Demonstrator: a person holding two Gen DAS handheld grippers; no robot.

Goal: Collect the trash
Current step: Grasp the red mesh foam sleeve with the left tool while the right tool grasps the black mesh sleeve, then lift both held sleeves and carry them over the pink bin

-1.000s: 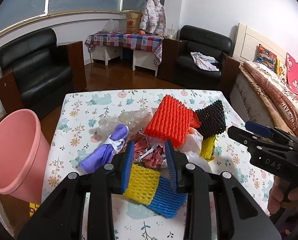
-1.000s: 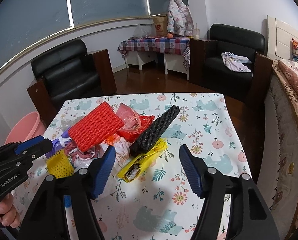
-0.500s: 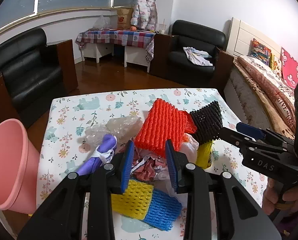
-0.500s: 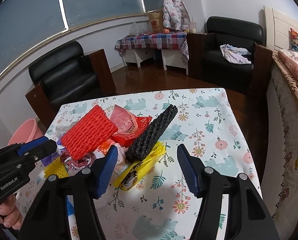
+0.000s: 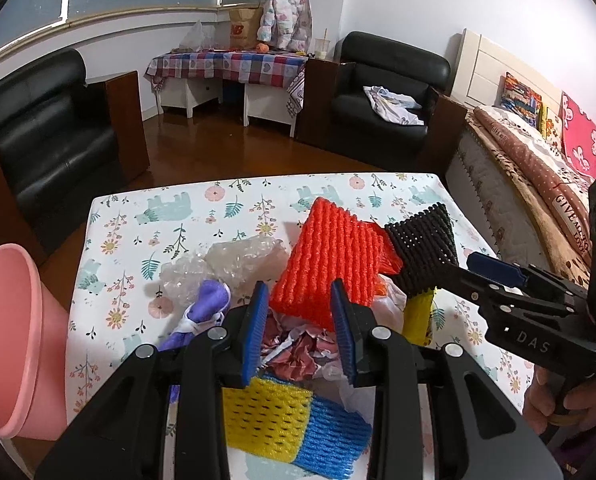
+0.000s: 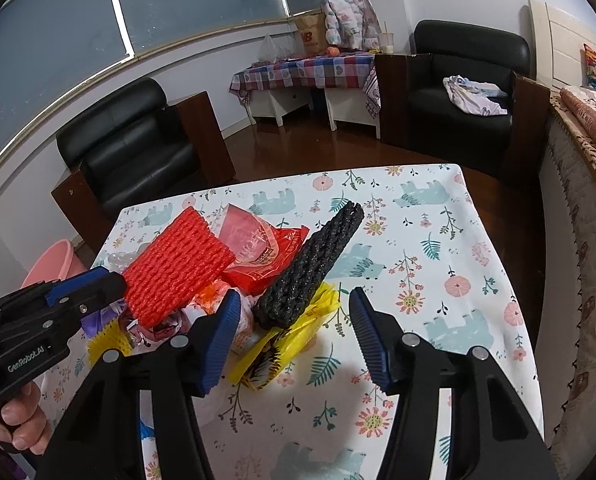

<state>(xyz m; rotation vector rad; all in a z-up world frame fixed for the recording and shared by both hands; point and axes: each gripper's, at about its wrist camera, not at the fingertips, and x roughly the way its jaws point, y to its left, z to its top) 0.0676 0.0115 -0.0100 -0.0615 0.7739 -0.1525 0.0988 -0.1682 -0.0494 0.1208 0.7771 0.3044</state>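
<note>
Nearest the left gripper [image 5: 300,332], a yellow-and-blue foam net [image 5: 293,426] lies flat at the near edge of the table [image 5: 145,216], and just beyond it crumpled pink-and-white paper [image 5: 302,346] sits between the blue pads; neither pad is seen pressing on anything, so this gripper is judged released, its jaws partly apart and empty. The right gripper [image 6: 293,336] is held wider, its jaws having just been closing a little, with the near end of the black foam net [image 6: 310,276] and the yellow wrapper [image 6: 281,348] under it lying in the gap, untouched. For the pick in hand, one loose piece is best singled out and the pads lowered around its edge, so that neighbours are not dragged off the pile; foam netting is expected to squash, so a full squeeze is advisable. Farther on, the red foam net [image 5: 330,256] is propped over the heap, with clear crinkled plastic [image 5: 225,260] and a purple bag [image 5: 201,312] to its left. The pink bin [image 5: 13,340] stands off the table's left side, where the trash is presumably to be dropped.
</note>
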